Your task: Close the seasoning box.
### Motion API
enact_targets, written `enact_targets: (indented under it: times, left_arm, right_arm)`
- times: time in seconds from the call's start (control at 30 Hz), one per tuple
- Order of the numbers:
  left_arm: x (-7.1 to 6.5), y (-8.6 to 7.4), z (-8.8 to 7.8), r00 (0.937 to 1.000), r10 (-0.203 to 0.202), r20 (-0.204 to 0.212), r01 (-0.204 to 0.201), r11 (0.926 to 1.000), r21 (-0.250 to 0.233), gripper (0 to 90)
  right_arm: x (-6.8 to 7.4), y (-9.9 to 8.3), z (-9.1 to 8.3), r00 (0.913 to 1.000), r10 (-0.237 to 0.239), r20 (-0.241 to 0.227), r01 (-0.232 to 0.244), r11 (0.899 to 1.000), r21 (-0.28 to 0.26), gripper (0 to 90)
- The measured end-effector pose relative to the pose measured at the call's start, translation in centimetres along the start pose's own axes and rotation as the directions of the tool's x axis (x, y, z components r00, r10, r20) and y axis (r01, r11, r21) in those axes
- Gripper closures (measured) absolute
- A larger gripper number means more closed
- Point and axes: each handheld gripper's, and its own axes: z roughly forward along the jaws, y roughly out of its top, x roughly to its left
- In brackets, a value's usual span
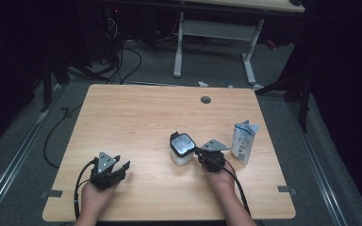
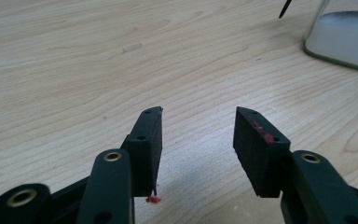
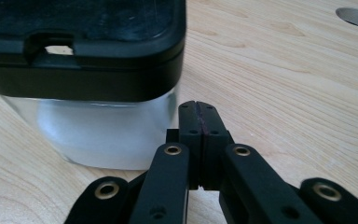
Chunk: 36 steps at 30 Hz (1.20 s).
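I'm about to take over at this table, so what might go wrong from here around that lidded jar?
The right gripper is shut, its tips right beside the jar; a sideways nudge might slide or tip it, though its black lid looks seated. The pouch stands close behind that hand and might get knocked over. The left gripper is open and holds nothing, so the jar has no support.

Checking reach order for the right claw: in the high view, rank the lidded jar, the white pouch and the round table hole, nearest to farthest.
1. Lidded jar: right beside the right claw, on its left.
2. White pouch: to its right, near the table's right edge.
3. Round table hole: farthest, toward the table's far edge.
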Motion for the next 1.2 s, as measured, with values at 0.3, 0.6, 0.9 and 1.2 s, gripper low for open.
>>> enact_targets:
  times: [0.3,0.6,0.9,1.2]
  left_arm:
    - [0.2,-0.1,-0.1,0.9999,-0.013,0.01,0.013,0.9999,-0.004,51.5]
    - [0.1,-0.2,-0.1,0.9997,-0.006,0.022,0.006,1.0,-0.007,48.7]
    - [0.3,-0.3,0.0,0.9997,-0.004,0.025,0.004,0.9999,-0.009,47.2]
    - [0.2,-0.3,-0.1,0.9996,-0.002,0.03,0.003,0.9997,-0.023,46.9]
  right_arm:
    - [0.0,0.0,-0.3,0.9999,0.009,-0.008,-0.009,1.0,-0.015,90.0]
    - [0.4,0.0,-0.5,0.9999,-0.008,-0.013,0.008,1.0,-0.016,90.0]
    - [1.2,-0.1,-0.8,0.9994,-0.023,-0.024,0.023,1.0,-0.015,89.9]
    - [2.0,-0.1,-1.0,0.9982,-0.049,-0.034,0.049,0.999,-0.016,89.8]
